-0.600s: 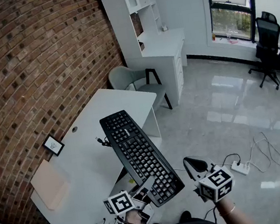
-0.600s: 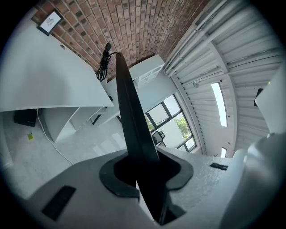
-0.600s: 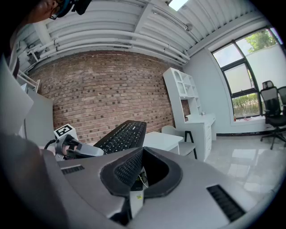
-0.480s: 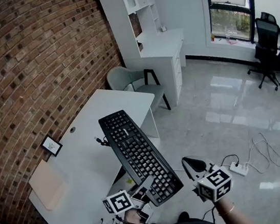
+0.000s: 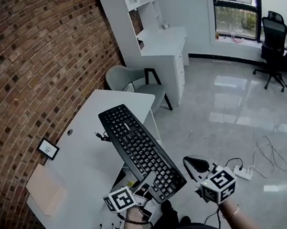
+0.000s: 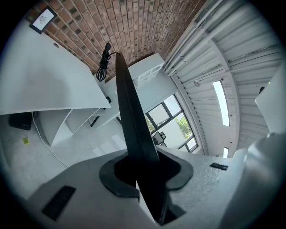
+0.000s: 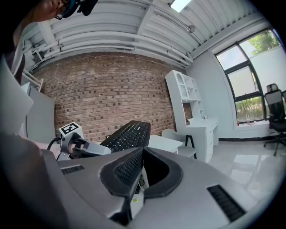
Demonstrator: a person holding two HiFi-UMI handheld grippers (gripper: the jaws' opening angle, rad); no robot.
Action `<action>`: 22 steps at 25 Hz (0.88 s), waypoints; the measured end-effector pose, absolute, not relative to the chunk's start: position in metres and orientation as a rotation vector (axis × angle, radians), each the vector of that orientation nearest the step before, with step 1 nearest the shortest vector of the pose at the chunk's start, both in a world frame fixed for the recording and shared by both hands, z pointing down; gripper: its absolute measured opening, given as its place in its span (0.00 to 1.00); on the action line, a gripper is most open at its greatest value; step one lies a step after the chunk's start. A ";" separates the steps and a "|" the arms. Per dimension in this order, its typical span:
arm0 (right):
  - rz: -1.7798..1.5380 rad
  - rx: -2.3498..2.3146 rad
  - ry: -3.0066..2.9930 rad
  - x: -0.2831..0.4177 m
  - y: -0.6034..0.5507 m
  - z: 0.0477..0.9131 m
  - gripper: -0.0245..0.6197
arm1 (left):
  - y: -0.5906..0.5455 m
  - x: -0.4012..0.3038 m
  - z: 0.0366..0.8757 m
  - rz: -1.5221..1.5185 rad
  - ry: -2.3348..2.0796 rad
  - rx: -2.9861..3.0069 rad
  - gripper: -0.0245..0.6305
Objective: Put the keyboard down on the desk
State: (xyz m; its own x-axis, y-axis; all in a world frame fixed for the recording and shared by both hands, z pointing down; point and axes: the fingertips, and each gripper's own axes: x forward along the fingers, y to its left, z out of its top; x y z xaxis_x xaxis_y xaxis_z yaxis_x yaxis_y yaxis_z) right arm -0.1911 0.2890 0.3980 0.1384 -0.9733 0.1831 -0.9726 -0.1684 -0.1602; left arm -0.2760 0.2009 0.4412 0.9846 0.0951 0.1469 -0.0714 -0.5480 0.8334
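A black keyboard (image 5: 137,148) hangs tilted in the air over the right edge of the white desk (image 5: 82,167), its far end above the desk top. My left gripper (image 5: 144,186) is shut on the keyboard's near end. In the left gripper view the keyboard (image 6: 128,107) shows edge-on, clamped between the jaws of the left gripper (image 6: 144,166), with its coiled cable (image 6: 104,60) dangling at the far end. My right gripper (image 5: 195,168) hovers to the right of the keyboard, shut and empty. From the right gripper view I see the keyboard (image 7: 128,134) and the left gripper (image 7: 79,144).
On the desk lie a beige pad (image 5: 45,188) and a small framed picture (image 5: 48,149). A grey chair (image 5: 128,81) and a white shelf unit (image 5: 157,40) stand beyond it. A power strip with cables (image 5: 243,172) lies on the glossy floor, with office chairs (image 5: 277,39) by the window.
The keyboard and both grippers have drifted slightly left and up in the head view, with the desk shifting likewise. The left gripper's hold on the keyboard is unchanged.
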 end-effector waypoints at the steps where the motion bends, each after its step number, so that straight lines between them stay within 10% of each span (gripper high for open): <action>1: -0.389 -2.369 2.015 -0.187 0.287 0.399 0.05 | 0.197 -0.271 0.442 0.216 0.019 2.141 0.19; 22: -0.515 -2.406 1.989 -0.044 0.111 0.425 0.05 | 0.026 -0.108 0.480 0.258 0.022 2.064 0.19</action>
State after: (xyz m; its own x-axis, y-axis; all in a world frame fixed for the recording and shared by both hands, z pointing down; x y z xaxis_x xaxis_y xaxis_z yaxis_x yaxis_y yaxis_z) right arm -0.0444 0.1106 0.4252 0.1567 -0.9524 0.2616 -0.9597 -0.2094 -0.1875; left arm -0.1082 0.0263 0.4796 0.9770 0.1237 0.1735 -0.0924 -0.4878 0.8681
